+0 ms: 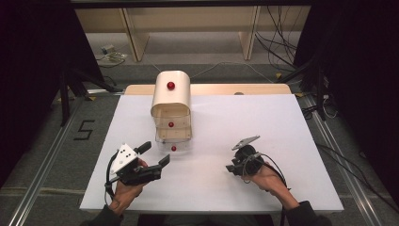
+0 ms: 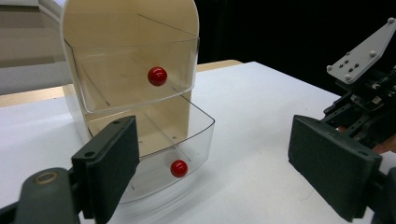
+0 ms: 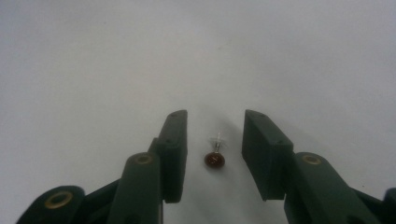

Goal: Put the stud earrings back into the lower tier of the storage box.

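The right gripper (image 3: 212, 154) points down at the white table (image 1: 282, 122) with its jaws parted around a small brown-headed push pin (image 3: 215, 158) that lies on its side between them, touching neither pad; it looks placed so that closing the jaws would pinch the pin. In the high view this gripper (image 1: 240, 160) sits at the near right of the table, with bare surface around it and the front edge not far behind the hand. The left gripper (image 2: 212, 168) has its jaws spread wide and holds nothing; it faces the small drawer cabinet (image 1: 171, 101), a cream shell with clear plastic drawers and red knobs. The bottom drawer (image 2: 187, 154) stands pulled out past the middle drawer (image 2: 135, 74) above it, its inside open from above, likely as the place meant for the pin. Its red knob (image 2: 179, 168) lies just ahead of the left jaws, so that hand seems set to steady or shut the drawer. Between the right gripper and the drawer the table is open, which leaves room to carry the pin across.
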